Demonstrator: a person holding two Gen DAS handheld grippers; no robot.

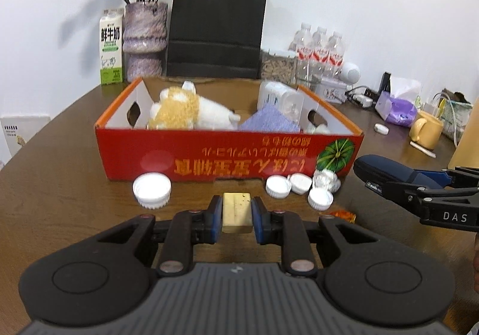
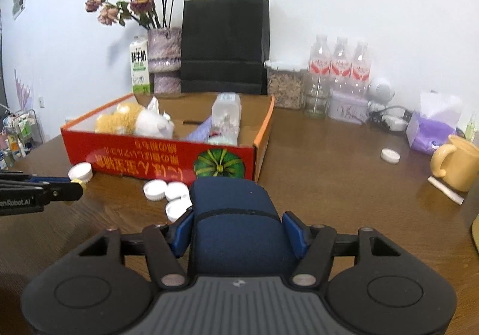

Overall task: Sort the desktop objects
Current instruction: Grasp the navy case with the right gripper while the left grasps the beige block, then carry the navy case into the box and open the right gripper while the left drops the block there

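Because the task was to gather loose desk items, both tools carried a load in front of the shallow red cardboard box with orange rims (image 1: 227, 152), which stood on the brown wooden table (image 1: 60, 185) as the evident collection point. The left gripper (image 1: 237, 215) was narrowed onto a small cream-yellow rectangular block (image 1: 236, 210), one blue pad on each long side, which kept the block level and clear of the table. The right gripper (image 2: 239, 233) stood at medium width, clamped across a dark navy fabric-covered case (image 2: 236, 215); its pads pressed the flanks, the rounded end projecting forward toward the box.

The box already held a white and tan plush toy (image 1: 185, 110), a lilac striped cloth (image 1: 269, 121) and a clear plastic bottle (image 2: 226, 119) lying on its side. Open cardboard floor showed between the toy and the cloth, probably the best room for a release.

Edges to observe: the near wall of the box rose between both loads and the interior, so each load would likely need to be lifted over the rim. White plastic bottle caps (image 1: 152, 189) and a crumpled white wad (image 1: 326, 180) lay on the table just beside that wall, beneath the approach path. The right tool entered the left view from the side, near but apart from the left tool
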